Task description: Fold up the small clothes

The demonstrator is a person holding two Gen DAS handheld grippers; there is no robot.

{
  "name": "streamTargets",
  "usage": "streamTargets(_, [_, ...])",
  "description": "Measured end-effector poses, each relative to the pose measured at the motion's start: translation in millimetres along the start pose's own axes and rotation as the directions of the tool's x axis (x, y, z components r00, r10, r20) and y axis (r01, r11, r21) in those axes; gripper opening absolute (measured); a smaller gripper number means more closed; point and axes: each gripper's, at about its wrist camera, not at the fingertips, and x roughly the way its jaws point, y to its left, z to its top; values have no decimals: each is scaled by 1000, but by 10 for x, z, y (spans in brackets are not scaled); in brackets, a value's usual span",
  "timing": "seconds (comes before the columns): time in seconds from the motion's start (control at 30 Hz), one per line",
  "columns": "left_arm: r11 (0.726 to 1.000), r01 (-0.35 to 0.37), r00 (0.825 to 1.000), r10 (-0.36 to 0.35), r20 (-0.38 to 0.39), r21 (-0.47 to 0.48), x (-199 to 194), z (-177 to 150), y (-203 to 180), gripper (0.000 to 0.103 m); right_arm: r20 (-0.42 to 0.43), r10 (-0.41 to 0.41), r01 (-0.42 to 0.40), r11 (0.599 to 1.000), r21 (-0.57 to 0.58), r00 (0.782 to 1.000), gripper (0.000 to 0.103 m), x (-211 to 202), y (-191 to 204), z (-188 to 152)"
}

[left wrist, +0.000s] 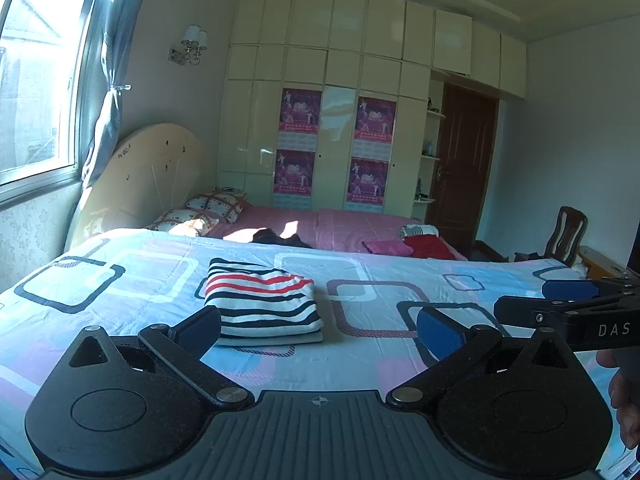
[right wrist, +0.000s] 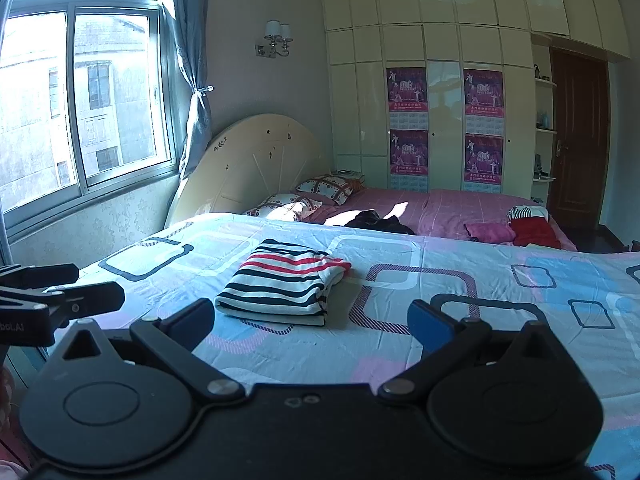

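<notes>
Left wrist view: my left gripper (left wrist: 320, 330) hangs over the bed with its fingers (left wrist: 440, 330) spread wide and nothing between the blue pads. Just ahead of them, nearer the left finger, the striped garment (left wrist: 262, 300) lies folded into a neat rectangle on the patterned quilt (left wrist: 480, 280), untouched by either finger. At the right edge my right gripper (left wrist: 560, 300) reaches in from the side, low over the quilt, and part of my hand (left wrist: 624, 400) shows below it.

From the right wrist view, my right gripper (right wrist: 314, 322) also stands with its fingers (right wrist: 428, 326) wide apart, gripping nothing, above the quilt (right wrist: 520, 300). The striped garment (right wrist: 282, 282) sits ahead and slightly left of centre, well clear of both pads, its folded edges stacked flat. My left gripper (right wrist: 72, 296) pokes in at the left edge; from this angle I cannot tell how far its fingers are parted.

Beyond the quilt lies a pink sheet (left wrist: 348, 228) with a dark garment (left wrist: 276, 238) in a patch of sun, and a pink cloth (left wrist: 386, 247) and a red cloth (left wrist: 428, 246) further right. Two patterned pillows (left wrist: 216, 204) rest against the headboard (left wrist: 148, 176), near the window (right wrist: 80, 100). Wardrobe doors (left wrist: 336, 120) with posters fill the far wall.
</notes>
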Motion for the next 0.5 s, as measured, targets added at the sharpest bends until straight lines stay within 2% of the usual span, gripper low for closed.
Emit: streamTargets(0.5, [1000,-16,999,16,33,-20,1,1,4,103,-6,-12,12,1000,-14,1000,102,41,24,-10])
